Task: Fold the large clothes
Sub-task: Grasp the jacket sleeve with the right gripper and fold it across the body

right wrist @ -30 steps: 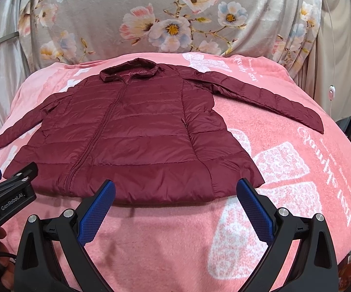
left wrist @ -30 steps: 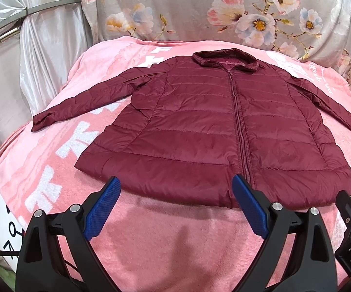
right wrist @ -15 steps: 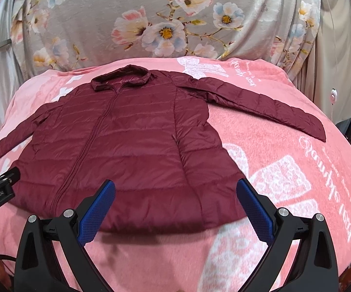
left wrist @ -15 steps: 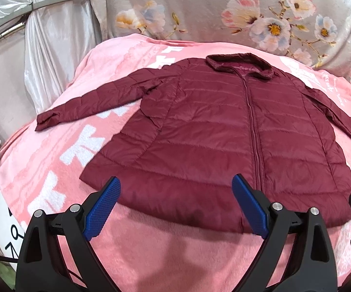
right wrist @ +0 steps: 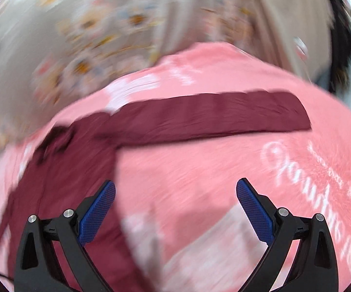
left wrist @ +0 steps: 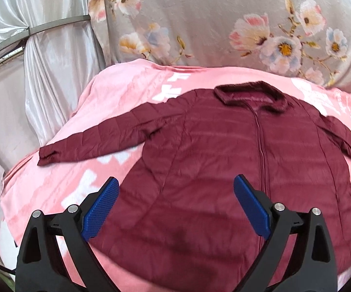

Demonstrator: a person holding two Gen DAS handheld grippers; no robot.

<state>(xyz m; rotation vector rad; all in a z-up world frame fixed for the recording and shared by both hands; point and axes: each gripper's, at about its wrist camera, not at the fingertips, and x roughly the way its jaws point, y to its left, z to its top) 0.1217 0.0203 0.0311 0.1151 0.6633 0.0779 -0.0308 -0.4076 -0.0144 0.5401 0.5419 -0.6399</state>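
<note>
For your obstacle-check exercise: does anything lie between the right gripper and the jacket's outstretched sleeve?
Nothing visible does. The right gripper, jaws open, faces the sleeve across bare pink blanket. The view is motion-blurred, so small items could escape notice.

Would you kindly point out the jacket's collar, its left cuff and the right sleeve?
collar (left wrist: 250, 95), left wrist view, its middle.
left cuff (left wrist: 50, 157), left wrist view, sleeve end.
right sleeve (right wrist: 211, 119), right wrist view, mid-length.
</note>
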